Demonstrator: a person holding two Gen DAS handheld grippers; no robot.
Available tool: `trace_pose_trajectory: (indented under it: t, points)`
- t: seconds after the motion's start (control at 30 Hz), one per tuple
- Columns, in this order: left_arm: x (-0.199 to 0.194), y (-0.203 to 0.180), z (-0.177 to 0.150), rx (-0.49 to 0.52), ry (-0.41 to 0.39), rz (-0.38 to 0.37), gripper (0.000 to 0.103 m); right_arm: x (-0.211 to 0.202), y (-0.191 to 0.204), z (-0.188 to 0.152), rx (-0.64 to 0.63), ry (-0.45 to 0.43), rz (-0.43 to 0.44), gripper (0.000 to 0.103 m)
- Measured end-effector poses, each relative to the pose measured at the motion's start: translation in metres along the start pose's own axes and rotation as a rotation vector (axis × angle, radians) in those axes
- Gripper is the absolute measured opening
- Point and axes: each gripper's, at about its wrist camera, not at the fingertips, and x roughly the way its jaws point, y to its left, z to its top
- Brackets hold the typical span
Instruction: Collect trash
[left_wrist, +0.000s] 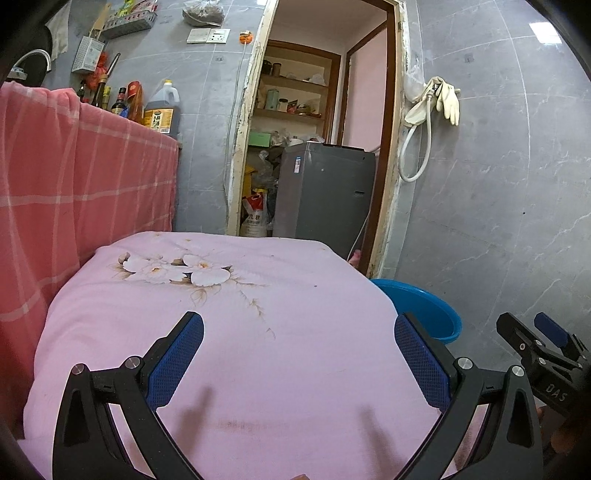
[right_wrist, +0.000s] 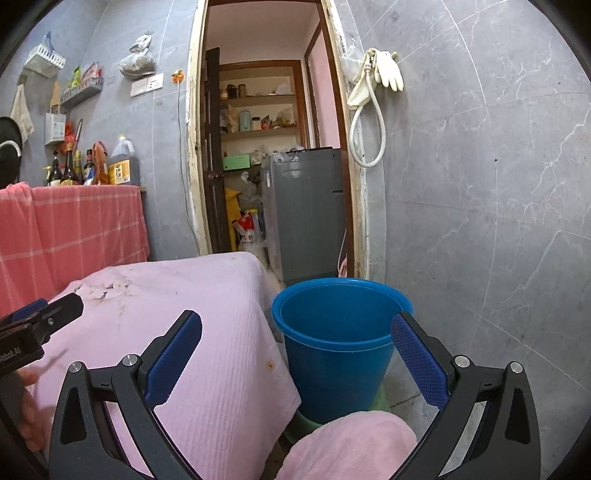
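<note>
- Evidently idling: left hand-held gripper (left_wrist: 299, 354) is hovering spread and empty over the pink-covered desk (left_wrist: 295, 295), no trash showing.
- Right hand-held gripper (right_wrist: 295, 354), also spread and empty, is facing the blue bucket (right_wrist: 340, 332) beside the desk, likely the trash's destination.

A blue plastic bucket (right_wrist: 338, 343) stands upright and open-mouthed at lower centre of the right wrist view, just beside the pink-covered desk's (right_wrist: 207, 332) corner. In the left wrist view only its rim (left_wrist: 424, 306) shows, right of centre.
</note>
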Motion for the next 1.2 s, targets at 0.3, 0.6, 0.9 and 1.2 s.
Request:
trace_pose_trajectory:
  t: [0.3,0.6,0.9,1.2]
  points:
    - [0.0024,0.0022,0.0002,-0.002,0.008,0.019,0.101,0.0030,-0.0008,-0.0014,-0.003,0.014,-0.005,0.103]
    - [0.0024,0.0034,0.0002,-0.002,0.007,0.018,0.101,0.0033,-0.0003,-0.0013,-0.003,0.015,-0.005,0.103]
    - [0.0034,0.0027,0.0007,0.002,0.006,0.019,0.101,0.0038,-0.0018,-0.0011,-0.003,0.016,-0.005,0.103]
    - [0.0033,0.0016,0.0005,0.002,0.006,0.020,0.101,0.0036,-0.0016,-0.0011,-0.002,0.016,-0.005,0.103]
